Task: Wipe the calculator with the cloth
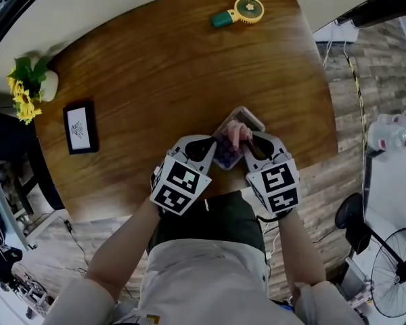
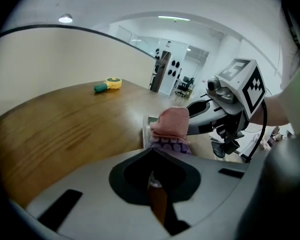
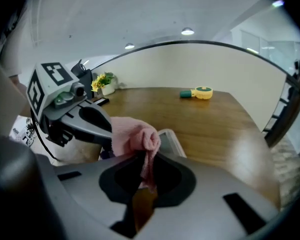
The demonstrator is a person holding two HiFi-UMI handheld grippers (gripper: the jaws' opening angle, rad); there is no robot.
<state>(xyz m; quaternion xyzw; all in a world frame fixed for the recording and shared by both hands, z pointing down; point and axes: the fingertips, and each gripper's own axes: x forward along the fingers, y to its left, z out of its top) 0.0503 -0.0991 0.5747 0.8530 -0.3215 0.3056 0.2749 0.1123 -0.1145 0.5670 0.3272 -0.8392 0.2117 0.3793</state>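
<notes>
Right gripper (image 3: 142, 191) clamped on pink cloth (image 3: 132, 134); left gripper (image 2: 154, 184) shut on calculator (image 2: 167, 145) near edge, centre of head view.
Cloth: soft, light, bunches, so grip a fold. Calculator: stiff, light, prob. slippery; hold by rim, off keys.

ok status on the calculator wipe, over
Left gripper shut on calculator, near end. Right gripper shut on cloth, cloth resting on calculator. Nothing in the way.

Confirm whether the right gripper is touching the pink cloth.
Touching. The right gripper view shows the pink cloth pinched in the shut jaws of the right gripper, bunched over the calculator held by the left gripper.
</notes>
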